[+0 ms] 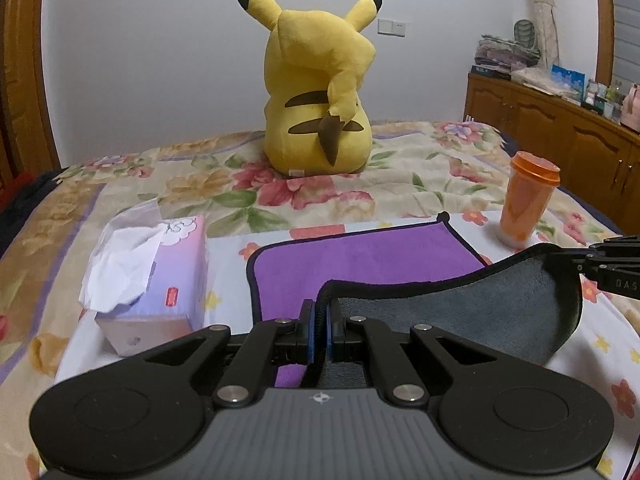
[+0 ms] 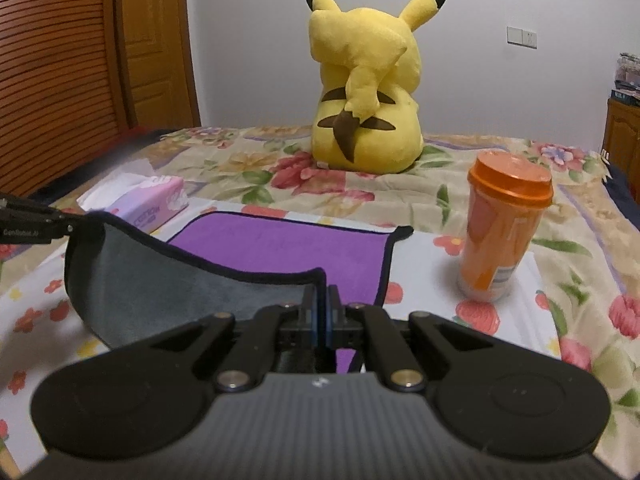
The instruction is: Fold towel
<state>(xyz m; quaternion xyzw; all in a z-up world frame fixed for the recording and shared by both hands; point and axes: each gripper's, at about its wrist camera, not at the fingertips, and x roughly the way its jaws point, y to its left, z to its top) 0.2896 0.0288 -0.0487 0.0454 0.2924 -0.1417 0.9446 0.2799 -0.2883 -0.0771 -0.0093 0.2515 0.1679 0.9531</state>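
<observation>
A towel, purple (image 1: pixel 360 256) on one side and grey on the other with a black hem, lies on the bed. Its near edge is lifted so the grey underside (image 1: pixel 460 304) faces me. My left gripper (image 1: pixel 320 320) is shut on the near left corner. My right gripper (image 2: pixel 322 308) is shut on the near right corner; it also shows in the left wrist view (image 1: pixel 580 264). In the right wrist view the purple far half (image 2: pixel 288 244) lies flat, the grey lifted part (image 2: pixel 160 276) sags between the grippers, and the left gripper (image 2: pixel 68 226) holds its far corner.
A large yellow plush toy (image 1: pixel 316 92) sits at the back of the floral bedspread (image 1: pixel 420 184). A tissue box (image 1: pixel 156 276) stands left of the towel, an orange lidded cup (image 2: pixel 500 228) right of it. A wooden cabinet (image 1: pixel 560 132) stands far right.
</observation>
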